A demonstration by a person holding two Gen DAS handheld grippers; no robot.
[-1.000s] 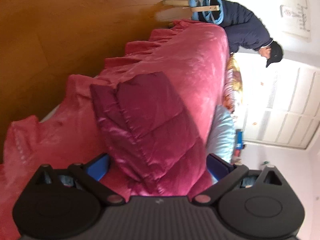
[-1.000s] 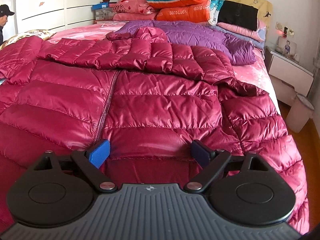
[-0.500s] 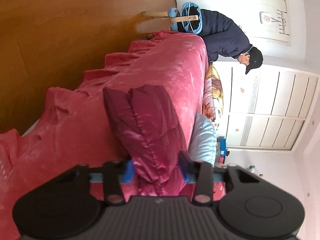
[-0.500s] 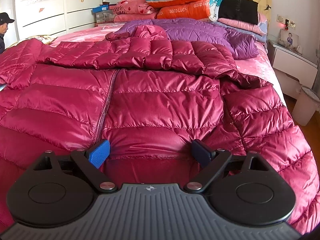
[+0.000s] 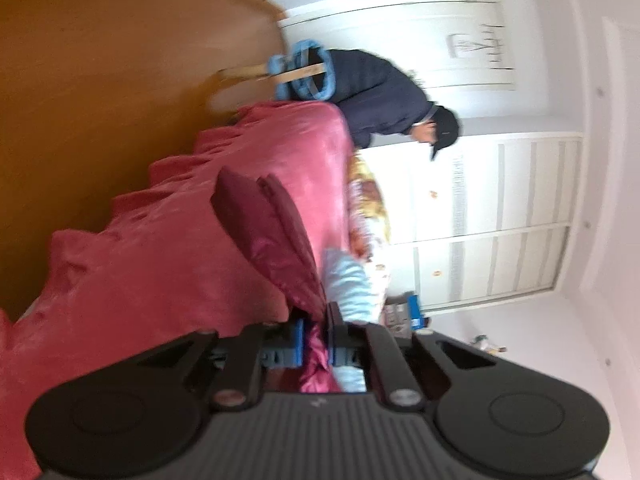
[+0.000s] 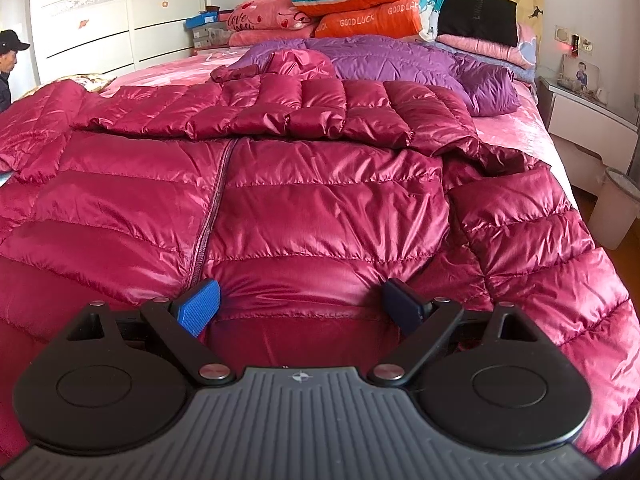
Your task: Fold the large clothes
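A maroon down jacket lies spread across the bed, zipper up, with one sleeve folded across its top. My right gripper rests at the jacket's near hem, open, with the hem bulging between its wide-apart blue pads. The left wrist view is rolled sideways. There my left gripper has its jaws closing tight on a fold of the maroon jacket, pads pressing the fabric. That fold stands lifted off the pink bedspread.
A purple jacket and stacked quilts and pillows fill the bed's head end. A nightstand and bin stand at the right. A person in a dark coat and cap bends beside the white wardrobe. Light blue cloth lies by the left gripper.
The left gripper went from wide open to shut on the jacket fold and lifted it, rolling as it rose. The right gripper stayed open at the hem.
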